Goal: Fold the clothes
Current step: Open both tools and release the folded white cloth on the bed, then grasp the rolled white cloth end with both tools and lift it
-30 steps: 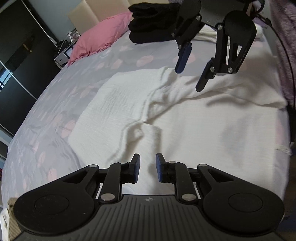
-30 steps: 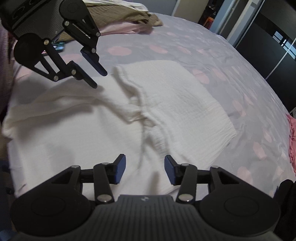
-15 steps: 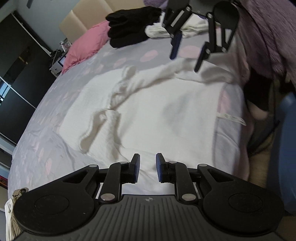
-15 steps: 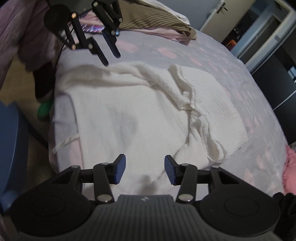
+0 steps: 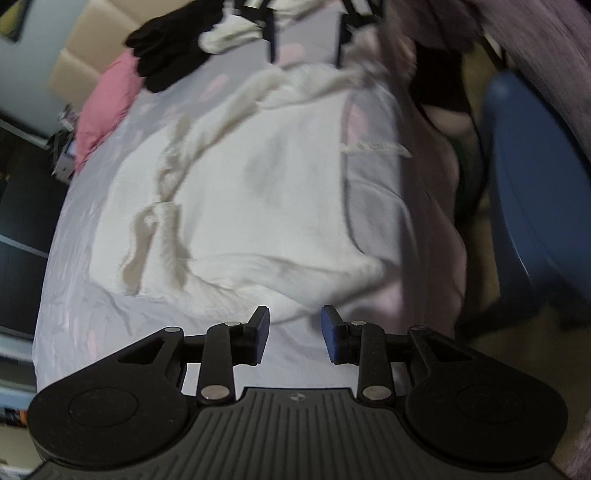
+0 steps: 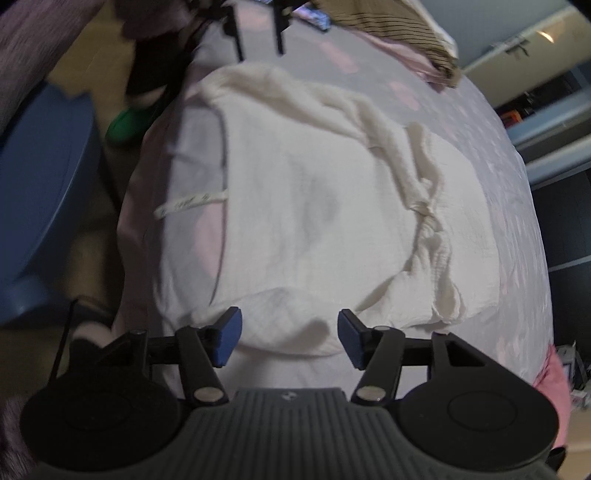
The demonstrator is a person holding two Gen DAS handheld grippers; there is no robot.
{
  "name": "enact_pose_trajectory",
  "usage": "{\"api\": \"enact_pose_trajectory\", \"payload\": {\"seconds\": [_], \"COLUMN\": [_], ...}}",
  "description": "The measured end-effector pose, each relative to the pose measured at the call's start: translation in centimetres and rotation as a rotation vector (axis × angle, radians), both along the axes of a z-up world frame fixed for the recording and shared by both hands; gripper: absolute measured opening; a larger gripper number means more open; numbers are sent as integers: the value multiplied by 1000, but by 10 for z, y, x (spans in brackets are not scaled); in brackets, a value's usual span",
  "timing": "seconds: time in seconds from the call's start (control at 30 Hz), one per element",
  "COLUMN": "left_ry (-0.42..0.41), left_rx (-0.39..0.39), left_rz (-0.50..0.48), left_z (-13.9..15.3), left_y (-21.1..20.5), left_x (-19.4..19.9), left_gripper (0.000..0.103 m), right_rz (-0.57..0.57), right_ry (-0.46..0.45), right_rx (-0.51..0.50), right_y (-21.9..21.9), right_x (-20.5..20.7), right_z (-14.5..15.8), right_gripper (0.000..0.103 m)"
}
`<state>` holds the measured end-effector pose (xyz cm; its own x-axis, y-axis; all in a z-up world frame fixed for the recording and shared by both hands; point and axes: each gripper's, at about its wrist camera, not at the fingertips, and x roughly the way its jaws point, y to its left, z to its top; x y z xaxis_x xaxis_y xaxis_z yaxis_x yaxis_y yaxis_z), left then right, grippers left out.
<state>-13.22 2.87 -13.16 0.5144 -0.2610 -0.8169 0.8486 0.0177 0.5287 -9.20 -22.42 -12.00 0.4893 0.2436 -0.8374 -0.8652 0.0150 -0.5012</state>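
A white crinkled garment (image 5: 266,184) (image 6: 314,206) lies spread flat across the lilac bed sheet (image 5: 74,295), with a bunched ridge running along its far part. My left gripper (image 5: 295,332) hovers over one end hem of the garment. Its jaws are opening, with no cloth pinched between the blue pads (image 5: 260,330). My right gripper (image 6: 290,339) hangs over the opposite hem, jaws also opening and free of cloth. Each gripper shows small at the top of the other's view: the right gripper (image 5: 306,40) and the left gripper (image 6: 258,33).
The bed edge runs beside the garment, where a white label (image 5: 376,147) (image 6: 188,201) hangs off the sheet. A blue chair (image 5: 535,184) (image 6: 44,177) stands next to the bed. Black clothes (image 5: 170,55), a pink pillow (image 5: 107,103) and a striped beige garment (image 6: 391,26) lie further up.
Both grippers have swung apart to opposite ends of the white garment and rolled, so the bed edge and blue chair came into view. Both pairs of jaws have widened.
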Motion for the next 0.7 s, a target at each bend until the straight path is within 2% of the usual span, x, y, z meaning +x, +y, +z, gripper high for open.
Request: {"api": "enact_pose_trajectory", "payload": {"seconds": [0.13,0.23,0.37,0.47,0.57,0.6,0.7], "left_ry": [-51,-82,-118,-135,-146,-154,-182], "left_rx": [60,64,90,93,90,92,102], "left_rz": [-76,-107,-158,-186,-202,-213,-248], "left_z": [-15,-22,-30,-36,-41,-43,-48], "left_y": [0,-3,-5,-8,-12,-13,-17], "left_x": [-11,-14,-16,-16,-16,-16,-18], "left_gripper": [33,36,38,38,38,38,38], "right_rz": [49,93,142,189,198,194,167], "right_ry": [-23,-69,-94,-141,-139,-135,-123], "right_rx": [-79,-135,-142,-182,-178,-168,-135], "right_y": [-1,-2,0,1,4,5,8], "right_x": [-9,-16,-23,-28,-28,-27,-22], "right_z": [-9,-20,-28,-38,-39,-39,-36], "right_gripper": [65,66,66,64,63,62,45]}}
